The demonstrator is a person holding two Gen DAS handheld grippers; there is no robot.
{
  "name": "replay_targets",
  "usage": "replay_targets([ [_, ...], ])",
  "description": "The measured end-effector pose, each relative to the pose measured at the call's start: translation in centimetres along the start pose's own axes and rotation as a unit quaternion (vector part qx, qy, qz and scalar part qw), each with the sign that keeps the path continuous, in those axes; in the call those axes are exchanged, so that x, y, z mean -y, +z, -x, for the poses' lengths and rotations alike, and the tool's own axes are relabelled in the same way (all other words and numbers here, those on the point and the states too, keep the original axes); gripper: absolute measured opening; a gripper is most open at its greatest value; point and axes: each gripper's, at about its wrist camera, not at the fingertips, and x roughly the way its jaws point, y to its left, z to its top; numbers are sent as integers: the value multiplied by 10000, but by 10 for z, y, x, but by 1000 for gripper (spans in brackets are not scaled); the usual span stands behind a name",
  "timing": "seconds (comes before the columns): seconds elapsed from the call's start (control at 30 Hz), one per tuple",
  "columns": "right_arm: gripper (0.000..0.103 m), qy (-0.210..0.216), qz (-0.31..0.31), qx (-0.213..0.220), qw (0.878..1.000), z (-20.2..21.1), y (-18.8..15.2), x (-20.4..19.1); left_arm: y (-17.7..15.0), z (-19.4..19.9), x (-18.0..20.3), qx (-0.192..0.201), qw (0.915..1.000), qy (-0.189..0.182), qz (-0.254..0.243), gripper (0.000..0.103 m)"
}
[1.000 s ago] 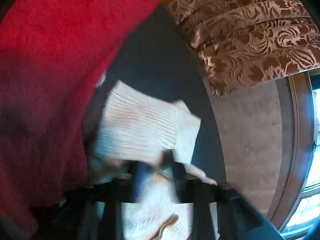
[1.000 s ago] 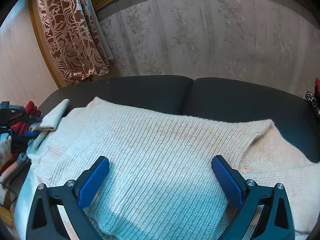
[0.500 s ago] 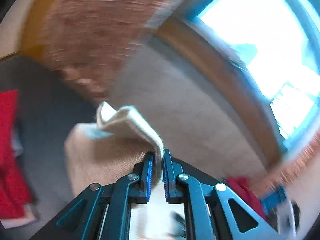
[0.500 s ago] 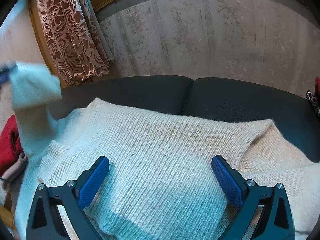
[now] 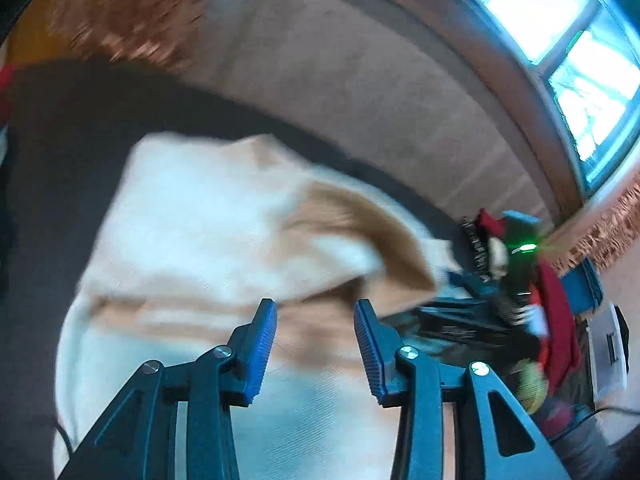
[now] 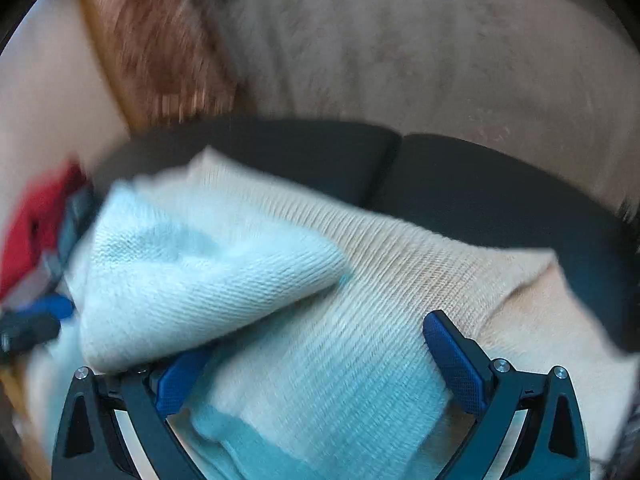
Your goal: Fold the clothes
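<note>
Left gripper (image 5: 315, 350) has let go! Half a second back its fingers were pinched tight on the sweater's sleeve, lifted high against the wall; now they stand apart with nothing between them, and the cream knit sweater (image 5: 208, 216) lies just ahead of the tips. The sleeve (image 6: 208, 276) has come across: in the right wrist view it drapes as a thick fold over the left side of the sweater's body, its rounded end reaching toward the middle and its lower edge lying over the right gripper's left finger (image 6: 180, 376).

Right gripper (image 6: 324, 368) stays low over the near part of the knit, fingers spread wide as they were a second ago, holding nothing, though both views smear with motion now.

So the sleeve-in fold on that side looks made, a fair judgement from how the cloth lies. The sweater rests spread on the dark sofa seat (image 6: 460, 184), its far edge short of the seat's back edge, and its other side runs out toward the right end of the seat.

Further off, red clothing (image 6: 36, 216) sits by the left end of the sofa, and more red cloth (image 5: 556, 320) hangs at the far right of the left wrist view. Behind everything, the patterned curtain (image 6: 156, 48) and the window (image 5: 568, 40).
</note>
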Motion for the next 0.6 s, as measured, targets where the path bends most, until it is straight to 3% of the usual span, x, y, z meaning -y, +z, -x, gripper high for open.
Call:
replay_targets([
  [0.13,103,-404,462,-76,9981,34,-16,-7,-23,-3,-25,164,9998,30,146,39],
  [0.27,103,-327,518,380,9974,70,-4,-29,-36,-3,-22,551,9982,86,-198,39],
  [0.37,103,-278,627,679,9953,93,6,-48,-36,-4,-24,598,9981,1,-167,40],
  [0.5,100,-473,1393,369,9884,61,29,-101,-35,-4,-35,646,9976,-256,-1,39],
  [0.53,96,-501,1483,190,9875,48,33,-108,-34,-4,-37,660,9973,-312,36,39],
  [0.6,56,-367,1304,-81,9908,34,36,-108,-33,-4,-42,685,9967,-414,104,39],
])
